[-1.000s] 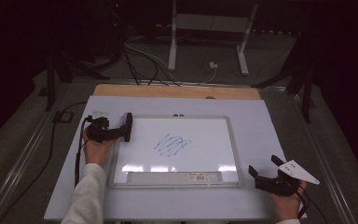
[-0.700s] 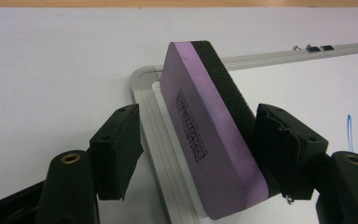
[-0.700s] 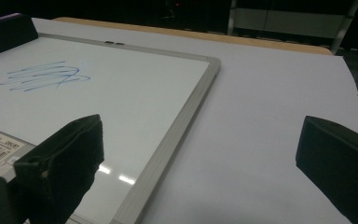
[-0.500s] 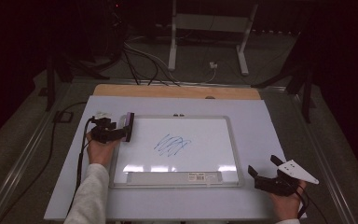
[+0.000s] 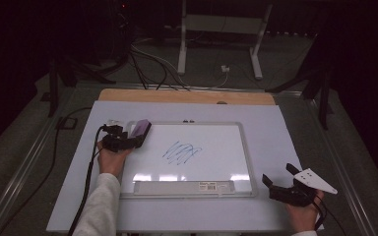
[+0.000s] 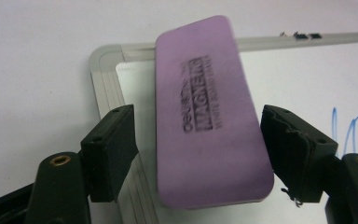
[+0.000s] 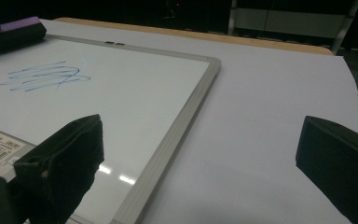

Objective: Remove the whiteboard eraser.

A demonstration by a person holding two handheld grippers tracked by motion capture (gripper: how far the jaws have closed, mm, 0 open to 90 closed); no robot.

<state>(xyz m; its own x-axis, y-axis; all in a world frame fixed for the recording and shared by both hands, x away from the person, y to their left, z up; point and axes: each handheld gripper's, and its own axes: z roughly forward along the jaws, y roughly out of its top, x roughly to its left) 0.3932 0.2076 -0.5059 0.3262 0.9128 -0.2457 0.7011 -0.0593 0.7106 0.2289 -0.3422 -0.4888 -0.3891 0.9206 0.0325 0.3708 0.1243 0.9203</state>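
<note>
The left gripper (image 5: 128, 140) had shifted up the whiteboard (image 5: 226, 147) to its top left corner, and its jaws had just been closing. The purple eraser (image 6: 209, 116) lay between them on that corner; the left pad stood clear of it, so no pinch. The right gripper (image 5: 283, 182) rested spread wide, empty, beside the board's lower right corner.

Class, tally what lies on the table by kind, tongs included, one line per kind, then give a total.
Whiteboard: 1
Purple eraser: 1
Blue scribble: 1
Tongs: 2, left and right
Total: 5
</note>
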